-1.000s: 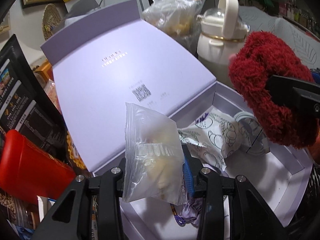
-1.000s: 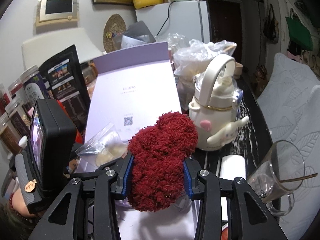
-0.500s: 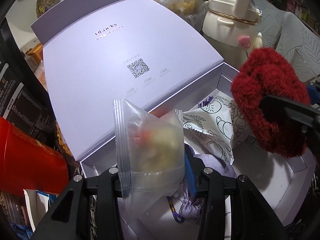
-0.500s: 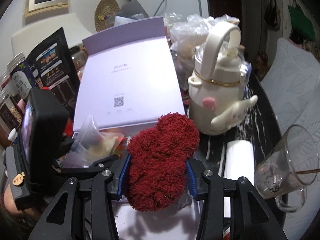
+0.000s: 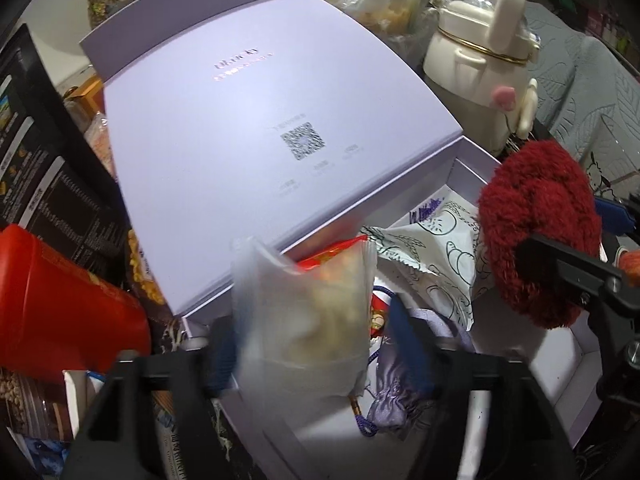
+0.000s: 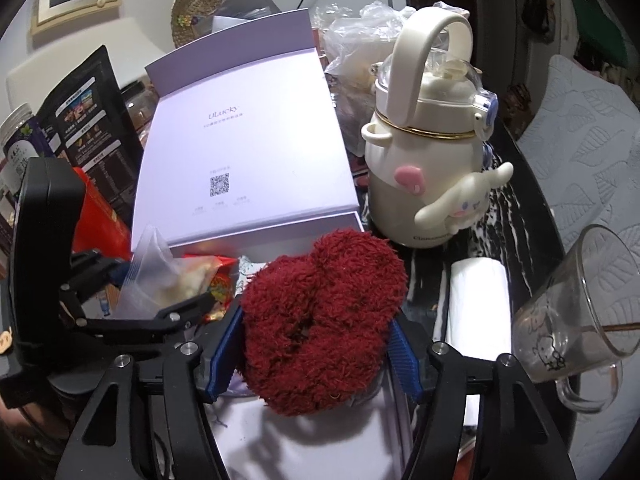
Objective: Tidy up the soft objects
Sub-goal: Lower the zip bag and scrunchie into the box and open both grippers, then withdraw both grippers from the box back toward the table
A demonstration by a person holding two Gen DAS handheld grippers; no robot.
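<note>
Both hand-held grippers hang over the open lavender box [image 5: 472,152]. The left hand-held gripper [image 5: 312,344] is opening, its pads clear of the clear zip bag [image 5: 304,312] between them. The right hand-held gripper [image 6: 316,344] is opening around the red fluffy scrunchie [image 6: 320,320]. A cream kettle-shaped bottle [image 6: 424,160] stands at one o'clock, a glass mug [image 6: 580,312] at three, a red canister [image 5: 52,304] at nine.

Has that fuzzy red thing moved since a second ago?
Yes. The fuzzy red thing has sunk toward the open lilac box, away from the cream kettle's handle.
</note>
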